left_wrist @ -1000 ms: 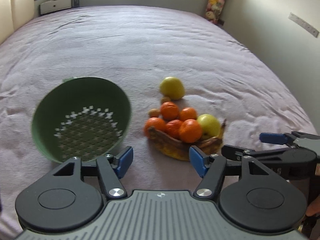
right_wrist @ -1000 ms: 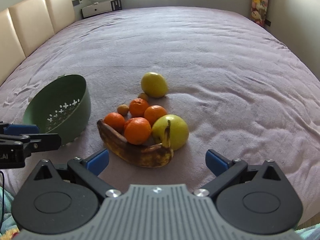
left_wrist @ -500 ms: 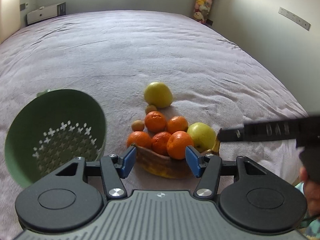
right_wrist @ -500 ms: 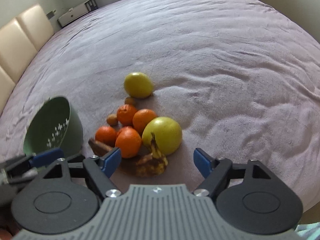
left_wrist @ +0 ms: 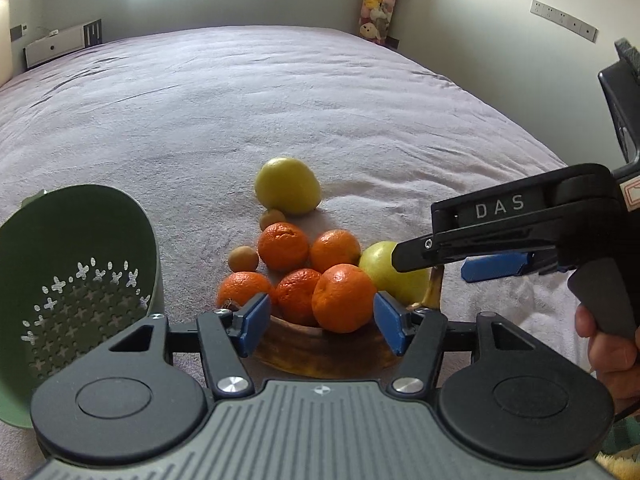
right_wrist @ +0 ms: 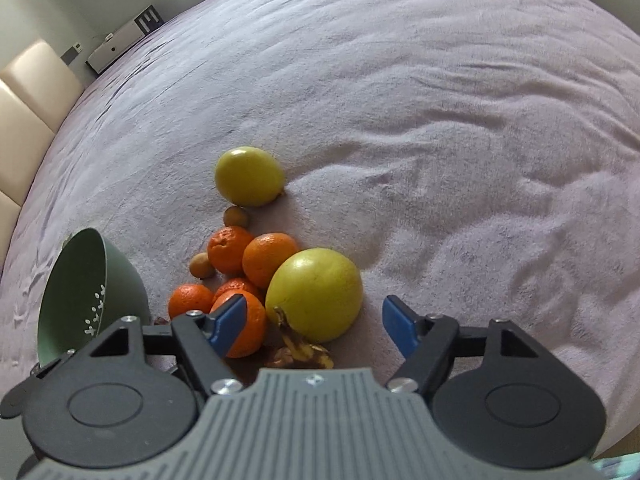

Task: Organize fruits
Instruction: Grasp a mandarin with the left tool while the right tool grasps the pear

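Note:
A pile of fruit lies on the mauve bed cover: several oranges [left_wrist: 342, 298], an overripe banana [left_wrist: 320, 354], two small brown fruits [left_wrist: 243, 258] and a yellow-green apple [right_wrist: 316, 292]. A second yellow-green fruit [right_wrist: 248, 176] sits just beyond. A green colander [left_wrist: 80, 260] stands tilted to the left of the pile. My left gripper [left_wrist: 320, 326] hovers over the near orange and banana, its jaws opening and touching nothing. My right gripper [right_wrist: 314, 326] straddles the near apple, its jaws closing, with the pads clear of the fruit. It also reaches in from the right [left_wrist: 440, 264].
The bed cover [right_wrist: 440, 120] stretches far behind and to the right of the fruit. A cream headboard [right_wrist: 24, 112] and a white cabinet [left_wrist: 56, 44] stand at the far left. Plush toys [left_wrist: 378, 4] hang by the right wall. A person's hand [left_wrist: 612, 352] holds the right gripper.
Both grippers have come down and closer to the fruit pile. The right gripper has rolled, narrowed its jaws and now frames the near apple. It has come into the left wrist view.

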### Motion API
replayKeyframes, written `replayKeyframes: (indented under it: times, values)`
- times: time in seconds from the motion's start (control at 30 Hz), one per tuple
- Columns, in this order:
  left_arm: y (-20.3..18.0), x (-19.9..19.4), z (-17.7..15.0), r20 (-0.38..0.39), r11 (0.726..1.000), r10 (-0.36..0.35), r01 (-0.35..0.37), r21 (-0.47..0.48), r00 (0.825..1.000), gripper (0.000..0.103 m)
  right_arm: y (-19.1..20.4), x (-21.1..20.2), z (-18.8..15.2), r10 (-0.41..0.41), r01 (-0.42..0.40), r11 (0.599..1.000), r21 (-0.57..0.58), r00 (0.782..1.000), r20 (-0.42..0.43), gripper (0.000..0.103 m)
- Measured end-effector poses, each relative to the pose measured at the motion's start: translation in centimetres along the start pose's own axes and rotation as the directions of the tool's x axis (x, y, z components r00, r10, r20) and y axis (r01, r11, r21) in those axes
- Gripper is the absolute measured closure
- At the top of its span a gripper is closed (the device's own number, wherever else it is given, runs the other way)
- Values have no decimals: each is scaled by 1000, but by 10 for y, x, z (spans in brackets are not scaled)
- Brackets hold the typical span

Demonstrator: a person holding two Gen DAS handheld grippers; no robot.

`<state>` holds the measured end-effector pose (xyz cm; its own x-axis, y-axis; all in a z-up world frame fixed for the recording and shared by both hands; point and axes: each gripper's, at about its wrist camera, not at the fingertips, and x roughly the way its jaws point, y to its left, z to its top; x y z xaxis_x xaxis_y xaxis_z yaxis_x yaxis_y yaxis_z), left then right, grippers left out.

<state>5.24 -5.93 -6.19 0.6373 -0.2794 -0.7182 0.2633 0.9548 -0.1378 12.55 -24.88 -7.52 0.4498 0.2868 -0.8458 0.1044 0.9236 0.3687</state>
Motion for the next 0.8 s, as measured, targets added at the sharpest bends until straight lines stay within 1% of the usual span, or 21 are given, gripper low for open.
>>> replayKeyframes:
  times: [0.1, 0.2, 0.33, 0.5, 0.63, 0.8]
  values:
    - [2, 3, 0, 18, 1000, -11, 11, -19, 1000, 31, -6, 8, 0, 27, -25, 999, 46, 999, -25, 31]
    - [1, 9, 1, 18, 999, -27, 28, -31, 999, 32, -11, 13, -1, 45, -42, 996, 78, 998, -42, 31]
    - [-2, 20, 2, -18, 999, -35, 35, -25, 999, 32, -16, 19, 2, 69, -63, 990, 123, 997, -45, 31]
    - [-4, 30, 1, -55, 999, -34, 33, -19, 998, 36, -20, 31, 3, 90, -77, 983, 167, 993, -71, 31]
    - [-3, 37, 1, -82, 999, -47, 45, -31, 996, 43, -22, 38, 4, 99, -83, 978, 194, 992, -76, 31]
    - [-5, 43, 0, -94, 998, -50, 48, -27, 994, 44, -23, 44, 5, 98, -81, 974, 211, 993, -72, 31]
